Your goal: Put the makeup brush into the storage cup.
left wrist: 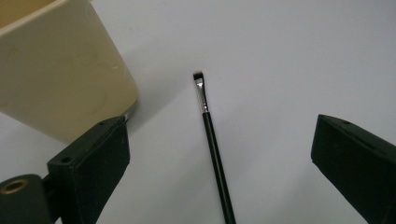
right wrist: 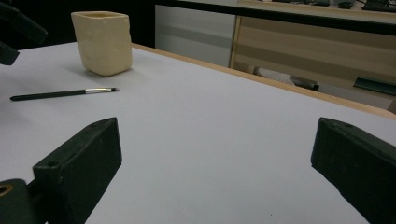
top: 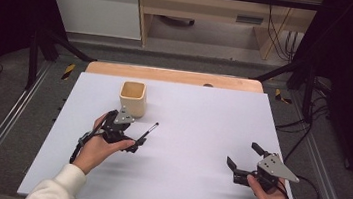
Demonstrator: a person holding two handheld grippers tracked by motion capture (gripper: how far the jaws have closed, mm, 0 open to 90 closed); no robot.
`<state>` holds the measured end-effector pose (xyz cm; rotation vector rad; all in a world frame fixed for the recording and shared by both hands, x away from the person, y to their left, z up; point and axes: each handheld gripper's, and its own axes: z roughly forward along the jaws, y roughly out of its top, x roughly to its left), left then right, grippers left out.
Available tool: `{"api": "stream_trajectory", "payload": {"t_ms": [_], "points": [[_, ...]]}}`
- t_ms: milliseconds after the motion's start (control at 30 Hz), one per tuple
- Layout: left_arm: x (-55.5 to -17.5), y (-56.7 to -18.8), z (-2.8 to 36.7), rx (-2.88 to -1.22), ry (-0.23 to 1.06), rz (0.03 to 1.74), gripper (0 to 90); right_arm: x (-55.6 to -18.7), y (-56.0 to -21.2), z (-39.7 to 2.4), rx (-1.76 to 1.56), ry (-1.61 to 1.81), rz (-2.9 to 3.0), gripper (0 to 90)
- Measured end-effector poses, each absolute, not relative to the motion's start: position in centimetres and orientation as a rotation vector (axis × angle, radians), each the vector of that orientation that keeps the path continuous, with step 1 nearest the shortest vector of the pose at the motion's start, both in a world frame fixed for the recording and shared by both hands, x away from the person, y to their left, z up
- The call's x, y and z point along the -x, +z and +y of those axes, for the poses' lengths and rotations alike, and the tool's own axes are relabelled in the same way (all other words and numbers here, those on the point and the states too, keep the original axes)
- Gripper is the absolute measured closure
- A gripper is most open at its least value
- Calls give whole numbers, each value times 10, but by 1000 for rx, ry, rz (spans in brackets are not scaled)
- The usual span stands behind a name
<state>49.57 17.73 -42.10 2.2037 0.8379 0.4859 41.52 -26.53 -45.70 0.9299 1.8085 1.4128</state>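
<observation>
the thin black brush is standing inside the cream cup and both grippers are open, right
Not quite. The brush lies flat on the white table beside the cream cup, not inside it; the left gripper view shows it between the open jaws. Both the left gripper and the right gripper are open.

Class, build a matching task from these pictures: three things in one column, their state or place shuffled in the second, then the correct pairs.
Things
1. cream cup
2. thin brush
3. right gripper

States
A. lying flat between the open jaws of the left gripper
B. open over bare white table, holding nothing
C. standing upright near the table's far edge

Pairs: 1-C, 2-A, 3-B
</observation>
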Motion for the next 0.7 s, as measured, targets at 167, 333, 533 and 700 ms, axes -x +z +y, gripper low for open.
{"api": "stream_trajectory", "payload": {"t_ms": [167,333,533,700], "points": [[-501,-423,176,-2237,471,854,46,-415,-457,-265,-928,1413,1810,23],[-505,-424,172,-2283,458,858,48,-415,-457,-266,-929,1411,1809,22],[-509,-425,167,-2322,457,874,50,-415,-457,-268,-930,1412,1803,23],[-515,-428,162,-2347,449,889,55,-416,-457,-267,-927,1413,1807,23]]}}
